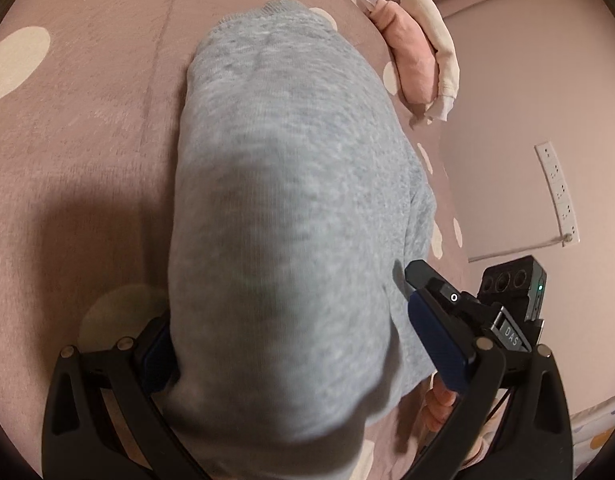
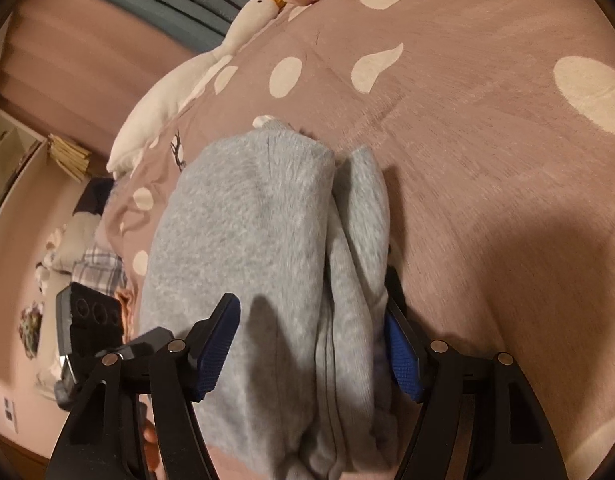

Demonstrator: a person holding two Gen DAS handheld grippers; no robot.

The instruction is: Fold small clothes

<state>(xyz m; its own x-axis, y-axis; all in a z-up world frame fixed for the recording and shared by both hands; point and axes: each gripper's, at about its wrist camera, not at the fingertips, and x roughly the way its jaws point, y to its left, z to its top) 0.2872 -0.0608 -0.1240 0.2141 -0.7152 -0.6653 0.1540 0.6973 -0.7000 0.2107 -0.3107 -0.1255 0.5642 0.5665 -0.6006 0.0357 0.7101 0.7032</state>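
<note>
So in the left wrist view, the left gripper [image 1: 299, 344] is sitting with its jaws spread wide around the near end of the grey garment [image 1: 291, 184], which is lying on the pink spotted bedspread [image 1: 87, 128]. The left pad is tucked against the cloth's side and half hidden by it, the right pad [image 1: 439, 344] is standing clear of the fabric, so nothing is really being pinched here. The garment's long axis is running straight away from the jaws toward the far edge of the bed, where a pink and cream bundle [image 1: 419, 56] is resting near the edge. Switching to the right wrist view, the right gripper [image 2: 311, 348] is also straddling the same grey garment [image 2: 243, 240], jaws spread, with the folded layers bunching between the blue pads [image 2: 217, 344]; the right-hand pad looks to be touching the cloth, the other is just beside it, but that is not a tight squeeze. Same story on direction: the bundle is stretching away from the jaws, lengthwise, toward a white goose plush [image 2: 175, 96] at the bed's far left edge. Both hands are looking about equally near the close end, so the next fold probably hinges on closing there.
</note>
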